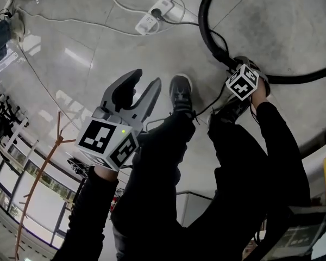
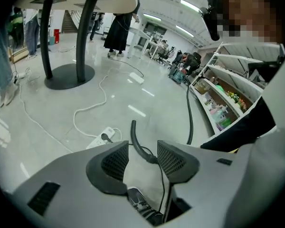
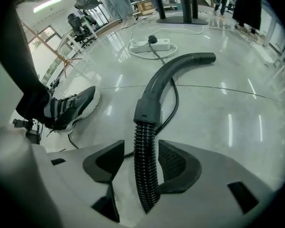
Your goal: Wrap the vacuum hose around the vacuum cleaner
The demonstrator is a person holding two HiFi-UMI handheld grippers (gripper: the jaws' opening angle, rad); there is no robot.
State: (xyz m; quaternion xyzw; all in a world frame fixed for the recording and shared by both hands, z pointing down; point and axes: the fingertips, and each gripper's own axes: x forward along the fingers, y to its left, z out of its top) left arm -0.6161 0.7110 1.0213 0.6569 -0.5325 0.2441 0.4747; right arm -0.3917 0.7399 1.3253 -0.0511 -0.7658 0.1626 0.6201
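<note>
The black vacuum hose (image 1: 211,34) lies on the glossy grey floor, curving away from my feet and off to the right. Its ribbed part (image 3: 145,146) runs between the jaws of my right gripper (image 3: 140,151), joined to a smooth curved end tube (image 3: 168,77). The hose leans on the right pad, with a gap to the left pad. That gripper (image 1: 234,69) is low by the hose, its jaws hidden under its marker cube. My left gripper (image 1: 145,83) hangs open and empty above the floor (image 2: 142,151). I cannot see the vacuum cleaner's body.
A white power strip (image 1: 155,15) with a trailing white cable lies beyond the hose, also in the right gripper view (image 3: 149,44). The person's grey shoe (image 1: 180,91) and a thin black cord are close by. A round table base (image 2: 66,75) and shelves (image 2: 223,99) stand farther off.
</note>
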